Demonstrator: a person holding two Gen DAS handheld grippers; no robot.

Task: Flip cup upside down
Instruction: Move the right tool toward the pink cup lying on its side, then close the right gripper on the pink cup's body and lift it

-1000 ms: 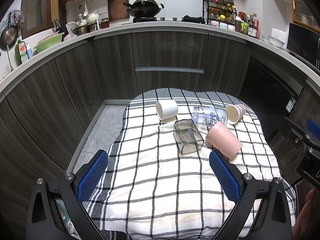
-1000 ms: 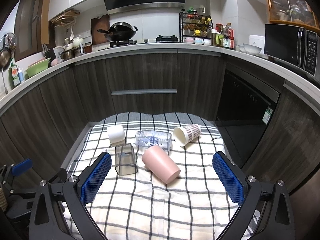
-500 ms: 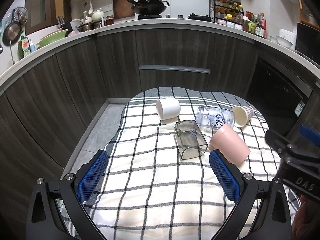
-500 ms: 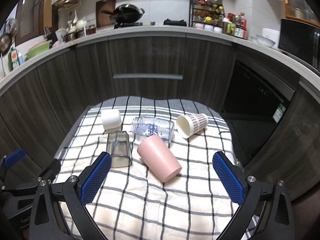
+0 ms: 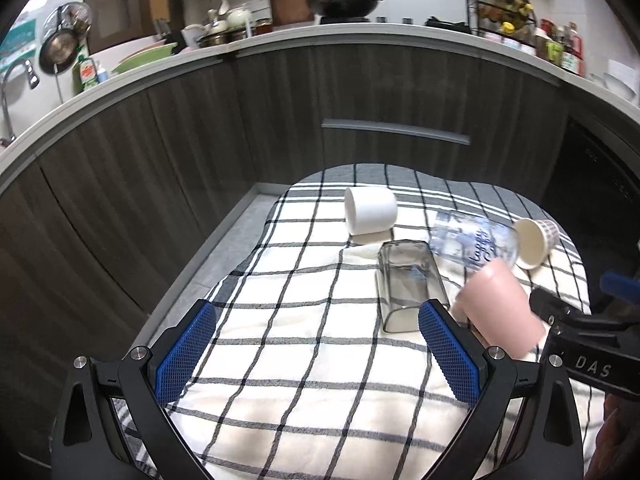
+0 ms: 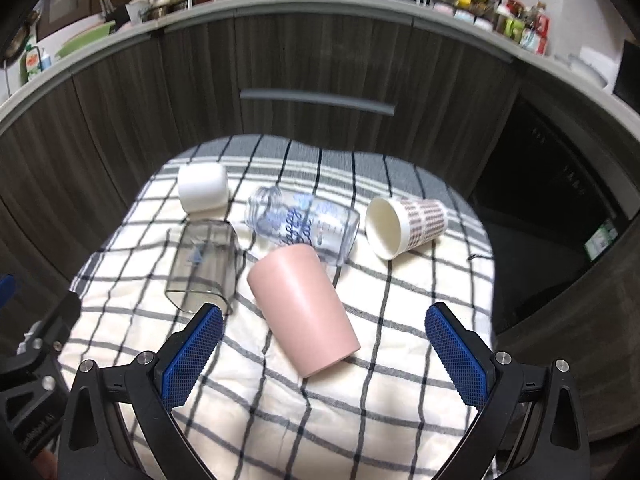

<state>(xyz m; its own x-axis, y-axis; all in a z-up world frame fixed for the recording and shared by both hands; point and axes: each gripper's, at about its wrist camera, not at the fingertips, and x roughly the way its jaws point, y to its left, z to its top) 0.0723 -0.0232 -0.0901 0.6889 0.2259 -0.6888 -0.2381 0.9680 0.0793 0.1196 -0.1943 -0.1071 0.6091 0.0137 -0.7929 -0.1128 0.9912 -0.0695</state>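
Observation:
Several cups lie on their sides on a checked cloth (image 6: 360,400). A pink cup (image 6: 302,308) lies nearest, its rim toward me; it also shows in the left wrist view (image 5: 498,306). A smoky square glass (image 6: 202,266) (image 5: 410,284), a clear printed glass (image 6: 304,226) (image 5: 476,242), a white cup (image 6: 202,188) (image 5: 370,210) and a patterned paper cup (image 6: 404,222) (image 5: 534,240) lie around it. My right gripper (image 6: 324,356) is open just short of the pink cup. My left gripper (image 5: 316,354) is open over the cloth, left of the cups.
The cloth covers a small table (image 5: 224,248) in front of dark kitchen cabinets (image 6: 312,80). The counter (image 5: 360,40) above carries a wok, dishes and bottles. The table drops off to the floor on the left and right.
Both grippers have moved forward and down toward the cups. The pink cup now sits between and just beyond the right gripper's open fingers. The cups have not moved.

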